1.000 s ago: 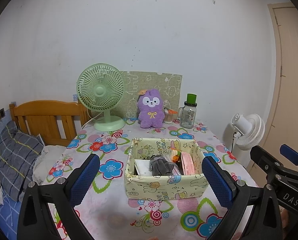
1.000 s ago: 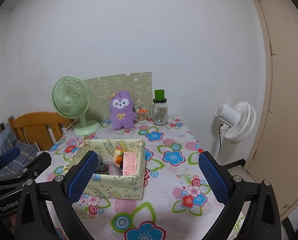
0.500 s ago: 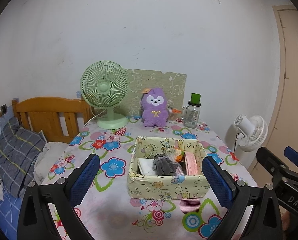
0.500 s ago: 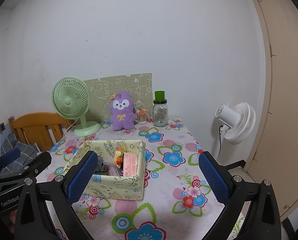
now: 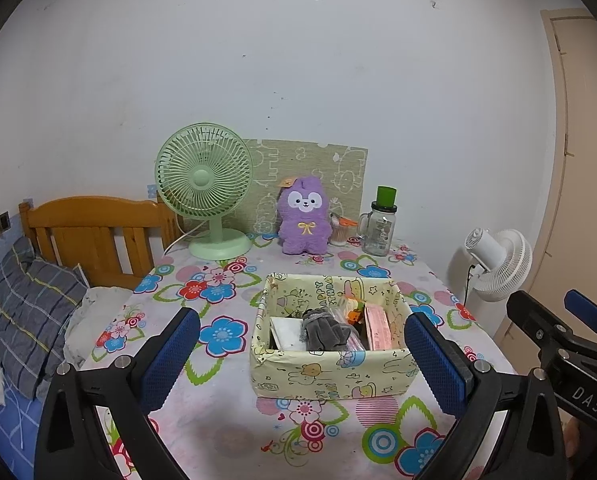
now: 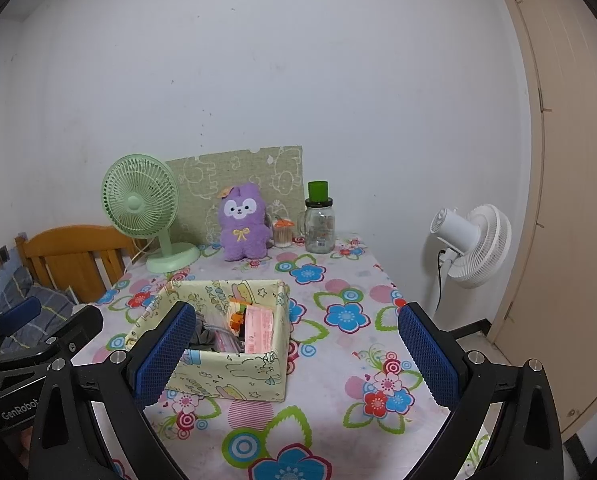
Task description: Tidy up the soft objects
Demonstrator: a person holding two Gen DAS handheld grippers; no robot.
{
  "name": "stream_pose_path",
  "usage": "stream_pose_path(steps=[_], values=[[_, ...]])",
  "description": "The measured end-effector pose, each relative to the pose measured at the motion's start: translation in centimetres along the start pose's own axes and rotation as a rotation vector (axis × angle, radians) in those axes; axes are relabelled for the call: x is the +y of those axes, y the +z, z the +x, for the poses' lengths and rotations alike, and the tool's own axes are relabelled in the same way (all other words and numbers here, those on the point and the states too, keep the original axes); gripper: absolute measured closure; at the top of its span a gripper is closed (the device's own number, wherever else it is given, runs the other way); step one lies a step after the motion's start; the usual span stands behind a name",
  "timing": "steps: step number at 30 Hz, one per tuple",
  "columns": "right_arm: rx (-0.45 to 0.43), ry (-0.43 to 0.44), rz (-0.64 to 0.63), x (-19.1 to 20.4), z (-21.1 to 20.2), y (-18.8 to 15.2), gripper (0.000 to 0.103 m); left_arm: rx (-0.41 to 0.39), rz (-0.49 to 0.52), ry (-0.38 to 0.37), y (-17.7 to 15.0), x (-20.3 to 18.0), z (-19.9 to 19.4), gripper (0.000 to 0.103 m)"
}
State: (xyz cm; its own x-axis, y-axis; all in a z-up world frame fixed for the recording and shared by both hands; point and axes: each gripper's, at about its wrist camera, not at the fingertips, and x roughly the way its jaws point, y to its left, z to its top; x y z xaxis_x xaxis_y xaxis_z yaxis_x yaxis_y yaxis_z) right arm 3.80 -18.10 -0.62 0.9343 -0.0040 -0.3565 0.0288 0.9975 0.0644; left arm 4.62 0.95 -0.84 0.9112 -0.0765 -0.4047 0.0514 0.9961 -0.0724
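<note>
Two grippers hang above the near edge of the flowered table [image 5: 226,412], both spread wide with nothing between their blue pads. The left gripper [image 5: 302,356] frames the box from its own camera; the right gripper [image 6: 296,354] sits off to its right, and each camera catches only part of the other tool at the picture's edge, its far end cut off.

Just past the pads stands the yellow cartoon-print box [image 5: 330,368], open at the top. Inside, a grey soft cloth [image 5: 324,330] lies bunched near the middle, with a white flat item [image 5: 284,332] to its left and a pink packet [image 5: 378,326] upright against the right wall. Between them sit something orange and a clear wrapper, too small and crowded to name. In the right wrist view the near pad covers most of the cloth.

Farther back, upright by the wall, sits the purple plush toy [image 5: 304,216], apart from the box. A green desk fan [image 5: 204,184] stands to its left, a glass jar with a green lid [image 5: 380,222] to its right, and a small container between plush and jar is partly hidden. A green patterned board [image 5: 338,168] leans on the wall behind them.

Beyond the table's left side are a wooden headboard [image 5: 94,224] and a plaid pillow [image 5: 30,312]; a white floor fan [image 5: 498,260] stands to the right.
</note>
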Motion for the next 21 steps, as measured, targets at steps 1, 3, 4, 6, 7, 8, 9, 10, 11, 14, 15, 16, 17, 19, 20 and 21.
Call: stream_pose_path(steps=[1,3,4,6,7,8,9,10,11,14,15,16,17,19,20,21], values=[[0.001,-0.001,0.000,0.02,0.07,-0.02,0.001,0.000,0.000,0.001,0.01,0.04,-0.06,0.000],[0.001,-0.001,0.001,-0.01,0.11,-0.03,0.001,0.000,0.000,0.001,0.00,0.06,-0.11,0.000],[0.001,0.000,0.002,0.00,0.12,-0.02,0.001,-0.001,0.001,0.002,-0.02,-0.01,-0.10,0.000],[0.000,-0.001,0.001,-0.06,0.14,-0.05,0.001,0.000,0.001,0.000,-0.01,0.02,-0.08,0.000],[0.001,-0.002,0.001,-0.03,0.21,-0.08,0.001,0.001,0.001,0.000,-0.02,0.00,-0.06,0.000],[0.001,-0.002,0.001,-0.05,0.19,-0.09,0.001,0.001,0.000,0.000,0.00,0.07,-0.09,0.000],[0.000,0.000,0.003,-0.08,0.13,-0.06,0.001,0.003,0.001,0.000,0.00,0.07,-0.05,0.000],[0.000,0.001,0.005,-0.06,0.19,-0.09,0.001,0.003,0.003,-0.001,-0.01,0.03,-0.04,0.000],[0.001,0.002,0.005,-0.04,0.21,-0.12,0.001,0.003,0.005,0.000,-0.01,-0.01,-0.05,0.000],[0.001,0.000,0.004,-0.02,0.24,-0.24,0.001,0.001,0.003,0.000,-0.03,0.07,-0.04,0.000],[0.002,0.004,0.005,-0.05,0.20,-0.19,0.001,0.001,0.003,0.000,-0.04,0.11,-0.02,0.000],[0.003,0.006,0.007,-0.08,0.23,-0.22,0.001,0.001,0.003,0.000,-0.06,0.12,-0.03,0.000],[0.003,0.006,0.006,-0.01,0.26,-0.27,0.001,0.001,0.004,0.001,-0.06,0.13,-0.05,0.000],[0.003,0.002,0.004,-0.01,0.30,-0.29,0.001,0.002,0.003,-0.001,-0.06,0.13,-0.05,0.000],[0.002,0.001,0.004,-0.07,0.31,-0.28,0.001,0.003,0.003,-0.002,-0.09,0.12,-0.04,0.000],[0.002,-0.002,0.004,-0.09,0.31,-0.30,0.001,0.004,0.003,-0.004,-0.11,0.12,-0.04,0.000]])
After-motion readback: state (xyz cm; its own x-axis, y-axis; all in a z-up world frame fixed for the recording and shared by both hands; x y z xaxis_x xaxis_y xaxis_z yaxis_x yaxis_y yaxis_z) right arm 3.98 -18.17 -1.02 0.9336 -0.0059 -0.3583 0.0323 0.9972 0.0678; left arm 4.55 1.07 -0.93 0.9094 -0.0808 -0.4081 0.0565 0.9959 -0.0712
